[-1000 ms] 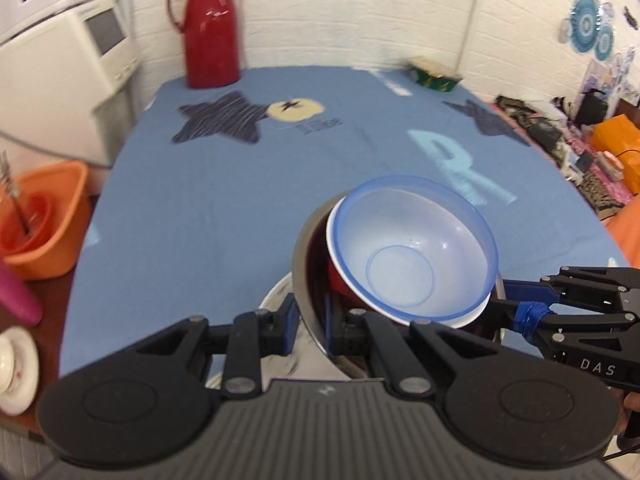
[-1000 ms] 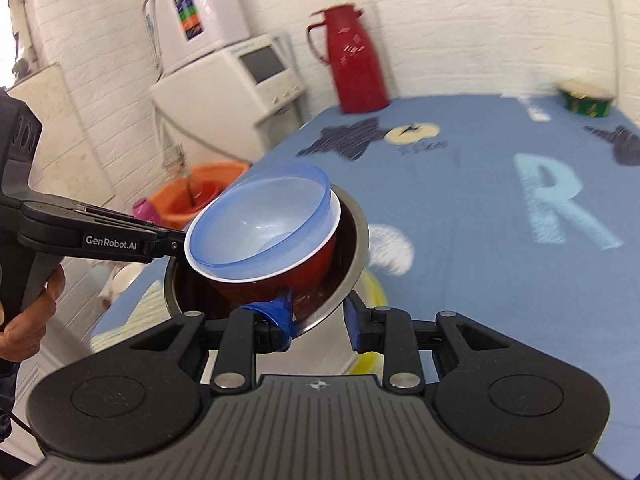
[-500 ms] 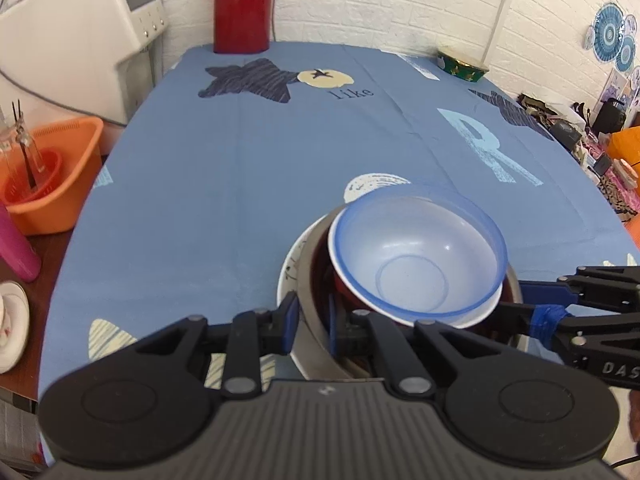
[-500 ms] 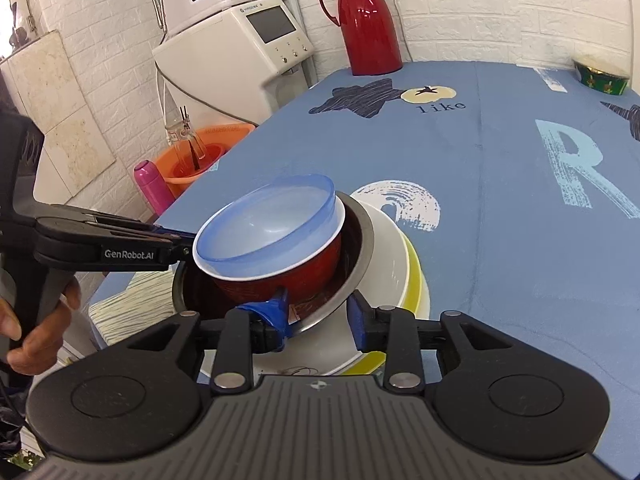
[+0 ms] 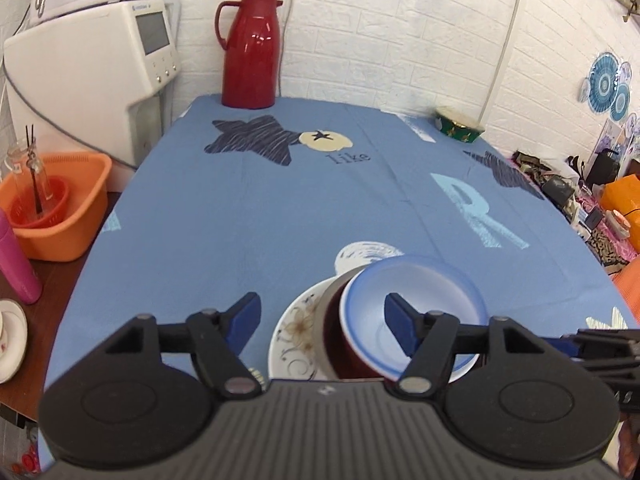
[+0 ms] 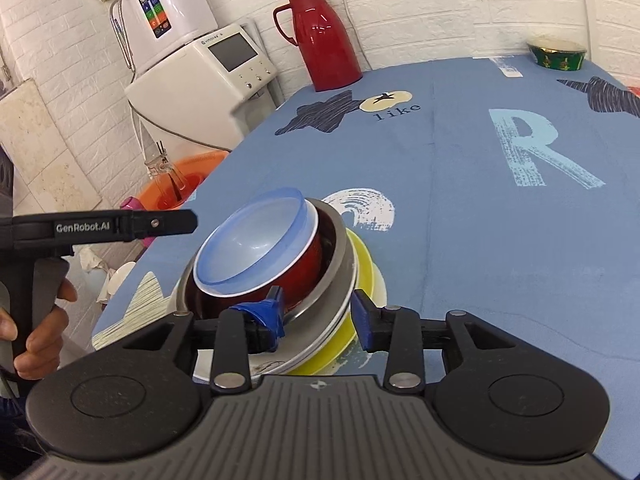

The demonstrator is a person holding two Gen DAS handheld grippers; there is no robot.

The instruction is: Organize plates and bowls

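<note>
A blue bowl (image 5: 440,300) (image 6: 252,240) nests in a red bowl (image 6: 298,280), and both sit in a steel bowl (image 6: 340,248). This stack rests a little tilted on a yellow plate (image 6: 362,256) and a white floral plate (image 5: 296,332) at the near edge of the blue tablecloth. My left gripper (image 5: 322,314) is open wide, just short of the stack and touching nothing. My right gripper (image 6: 316,312) has one finger inside the steel bowl and one outside, closed on its rim.
At the far end stand a red thermos (image 5: 250,52) and a green bowl (image 5: 460,128). Left of the table are an orange basin (image 5: 60,208), a pink bottle (image 5: 16,264) and a white appliance (image 5: 92,72). Clutter lines the right side.
The bowl stack has come down onto the plates. My left gripper let go of the steel bowl's rim, opened wide and drew back. The right gripper's hold looks unchanged.
</note>
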